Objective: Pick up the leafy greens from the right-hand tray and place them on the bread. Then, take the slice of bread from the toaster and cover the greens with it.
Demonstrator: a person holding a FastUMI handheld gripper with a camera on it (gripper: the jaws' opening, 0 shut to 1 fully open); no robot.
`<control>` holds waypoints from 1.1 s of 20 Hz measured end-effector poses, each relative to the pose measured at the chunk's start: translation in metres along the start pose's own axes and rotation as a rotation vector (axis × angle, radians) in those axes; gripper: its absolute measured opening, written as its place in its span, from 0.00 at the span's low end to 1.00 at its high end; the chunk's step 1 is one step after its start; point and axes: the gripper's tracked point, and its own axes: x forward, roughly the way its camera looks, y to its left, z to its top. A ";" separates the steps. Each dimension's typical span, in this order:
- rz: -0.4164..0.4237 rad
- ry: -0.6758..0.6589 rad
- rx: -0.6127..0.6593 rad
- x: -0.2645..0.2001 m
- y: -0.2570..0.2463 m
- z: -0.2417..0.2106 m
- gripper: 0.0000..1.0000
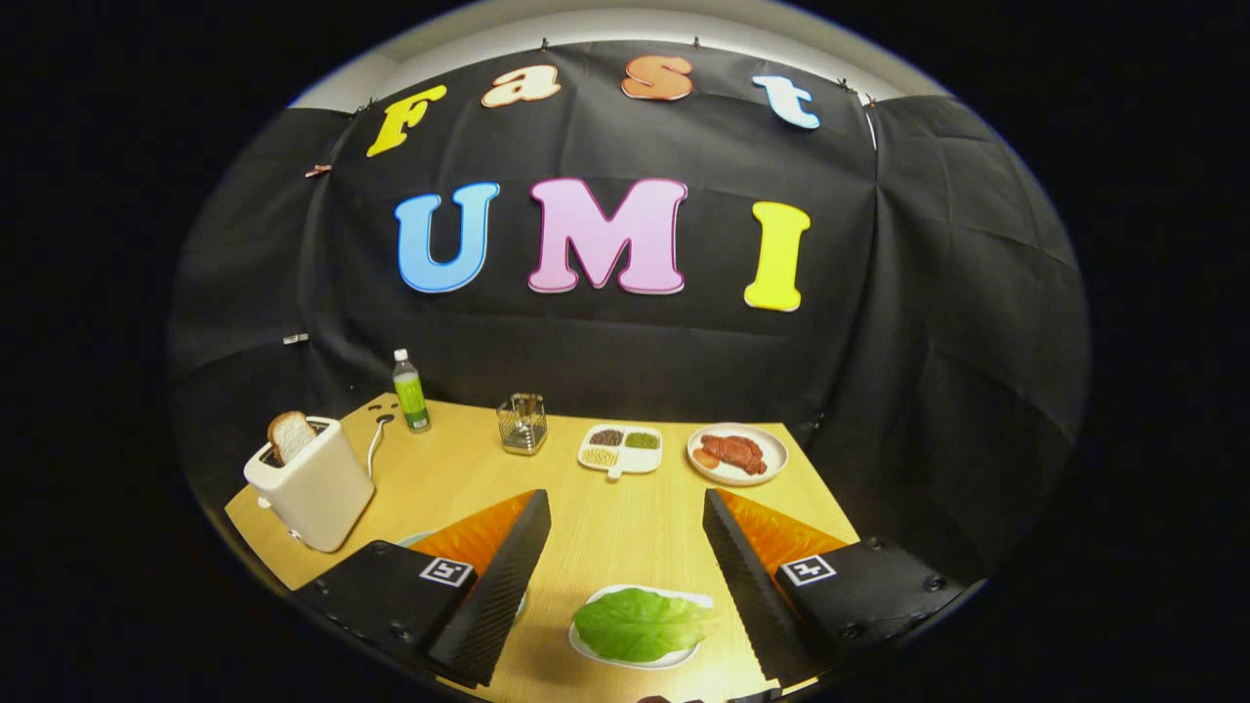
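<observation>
Gripper view looks down along the fingers over a wooden table point(605, 527) that runs away toward the black cloth wall point(937, 322) of the booth. On the far left of the table stands a pale toaster point(317, 488), and a slice of bread point(290, 434) sticks up out of its slot, tilted a little. A cord point(374, 444) trails from the toaster toward the back edge.

The gripper point(625, 513) hangs above the near part of the table with its jaws spread wide; nothing lies between the fingertips and neither finger touches anything. Between the two fingers, nearer than their tips, sits a white tray point(586, 646) holding the greens point(640, 625), a single flat leaf that covers most of it. The leaf lies closer to the right finger than to the left one. Behind the left finger a pale rim point(415, 538) of another dish peeks out; what it holds is hidden.

Beyond the fingertips, at the far right, a round plate point(771, 444) carries reddish pieces of meat point(734, 452). Just left of it is a white divided dish point(622, 464) with small heaps of grains in its compartments. Left again stands a clear glass holder point(522, 425), and at the far left edge a small bottle point(411, 391) with a green label stands upright near the cord.
</observation>
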 end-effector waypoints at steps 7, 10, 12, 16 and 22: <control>0.021 0.163 -0.003 0.022 -0.013 -0.063 0.98; 0.028 0.215 -0.021 0.032 -0.022 -0.085 0.98; 0.037 0.258 -0.040 0.037 -0.024 -0.103 0.98; 0.065 0.356 -0.059 0.046 -0.028 -0.142 0.98; 0.121 0.515 -0.101 0.055 -0.026 -0.203 0.98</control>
